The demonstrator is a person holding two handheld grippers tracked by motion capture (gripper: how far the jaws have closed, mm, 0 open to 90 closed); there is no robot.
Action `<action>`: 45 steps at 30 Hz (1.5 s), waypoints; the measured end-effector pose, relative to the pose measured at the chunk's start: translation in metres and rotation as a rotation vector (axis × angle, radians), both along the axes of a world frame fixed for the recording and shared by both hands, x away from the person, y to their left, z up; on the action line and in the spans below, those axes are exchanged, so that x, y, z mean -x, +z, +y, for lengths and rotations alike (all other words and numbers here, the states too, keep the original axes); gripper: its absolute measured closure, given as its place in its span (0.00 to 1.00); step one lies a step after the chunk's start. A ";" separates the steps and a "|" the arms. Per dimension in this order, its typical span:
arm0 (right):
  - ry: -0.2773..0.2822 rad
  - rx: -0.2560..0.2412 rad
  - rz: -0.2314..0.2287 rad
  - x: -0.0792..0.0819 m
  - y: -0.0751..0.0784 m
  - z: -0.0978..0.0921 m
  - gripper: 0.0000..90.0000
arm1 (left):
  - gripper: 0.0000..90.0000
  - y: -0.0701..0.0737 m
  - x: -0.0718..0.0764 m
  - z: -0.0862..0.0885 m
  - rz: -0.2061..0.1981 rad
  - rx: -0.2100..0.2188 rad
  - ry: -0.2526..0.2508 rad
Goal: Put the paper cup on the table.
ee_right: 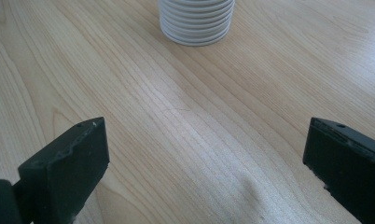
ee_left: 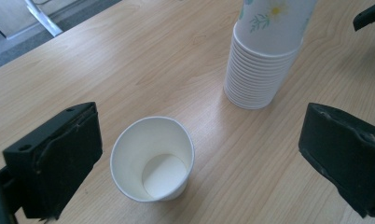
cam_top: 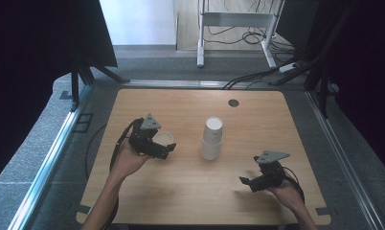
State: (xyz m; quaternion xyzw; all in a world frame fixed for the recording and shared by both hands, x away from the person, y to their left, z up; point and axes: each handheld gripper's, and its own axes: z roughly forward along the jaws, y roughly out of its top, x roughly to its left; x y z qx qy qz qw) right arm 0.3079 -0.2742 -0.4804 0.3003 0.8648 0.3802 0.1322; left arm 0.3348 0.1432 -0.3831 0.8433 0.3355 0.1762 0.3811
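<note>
A single white paper cup (cam_top: 164, 139) (ee_left: 153, 158) stands upright on the wooden table (cam_top: 190, 191), mouth up and with nothing inside. My left gripper (cam_top: 164, 148) (ee_left: 199, 154) is open around it, jaws wide apart and clear of its sides. A stack of upside-down white paper cups (cam_top: 212, 138) (ee_left: 265, 51) with a flower print stands at the table's middle. Its ribbed base (ee_right: 196, 21) lies ahead of my right gripper (cam_top: 245, 183) (ee_right: 204, 163), which is open near the front right, with bare wood between its jaws.
A round dark cable hole (cam_top: 233, 102) sits near the table's far edge. Beyond the table are grey carpet, a white desk frame (cam_top: 236, 28) and loose cables. Black frame posts stand at both sides.
</note>
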 end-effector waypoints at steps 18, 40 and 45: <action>-0.028 -0.004 -0.006 0.003 0.000 -0.001 0.00 | 0.00 -0.021 0.031 0.010 -0.031 0.073 0.015; -0.013 0.055 -0.009 0.008 -0.005 0.004 0.00 | 0.00 -0.066 0.062 0.008 -0.077 0.121 0.067; -0.008 0.063 -0.001 0.009 -0.008 0.005 0.00 | 0.00 -0.081 0.064 0.004 -0.053 0.121 0.066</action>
